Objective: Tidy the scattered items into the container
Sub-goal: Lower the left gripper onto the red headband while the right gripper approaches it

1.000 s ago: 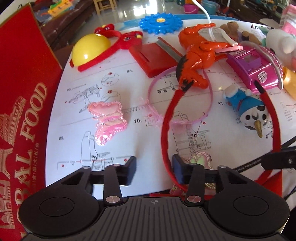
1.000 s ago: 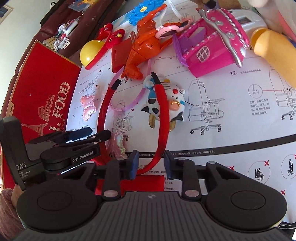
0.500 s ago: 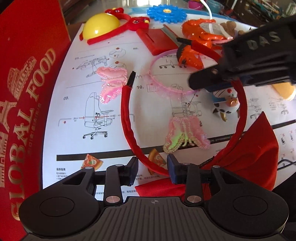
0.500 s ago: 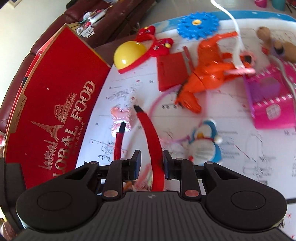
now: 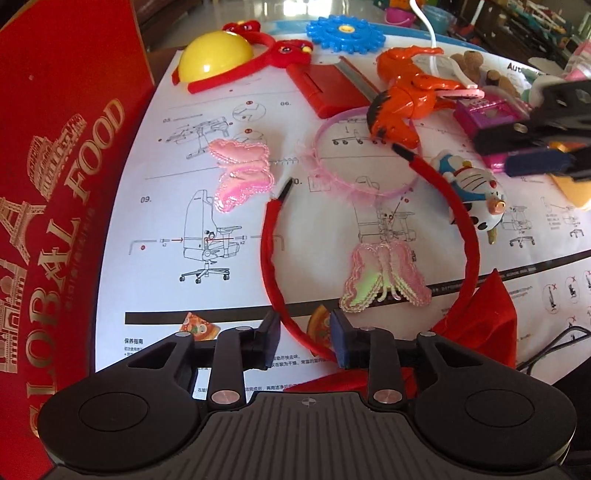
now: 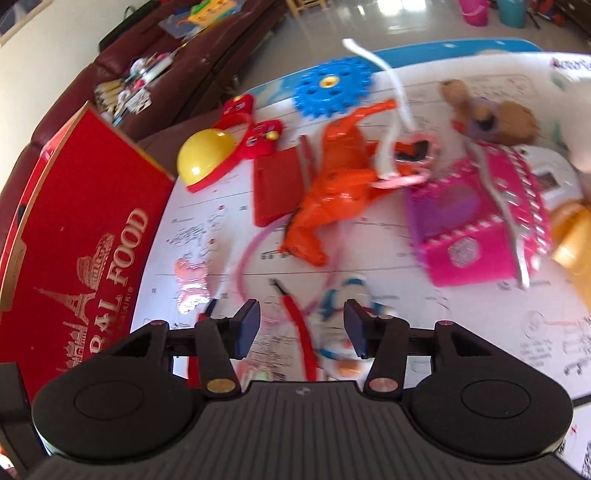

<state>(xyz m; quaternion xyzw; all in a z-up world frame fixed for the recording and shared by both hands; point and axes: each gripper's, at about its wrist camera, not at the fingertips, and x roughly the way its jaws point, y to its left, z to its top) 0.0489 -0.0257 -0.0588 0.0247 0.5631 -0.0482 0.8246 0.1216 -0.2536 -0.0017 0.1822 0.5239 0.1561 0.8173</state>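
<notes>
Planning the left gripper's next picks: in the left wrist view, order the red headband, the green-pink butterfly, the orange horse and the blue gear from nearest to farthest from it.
From the left gripper, whose jaws are opening:
1. Red headband: its band runs between the jaws, unpinched.
2. Green-pink butterfly: just ahead, slightly right, inside the headband's loop.
3. Orange horse: farther up, right of centre.
4. Blue gear: at the table's far edge.

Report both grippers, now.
Left gripper: jaws opening, red headband between them, not gripped.
Right gripper: jaws opening, holding nothing.
</notes>
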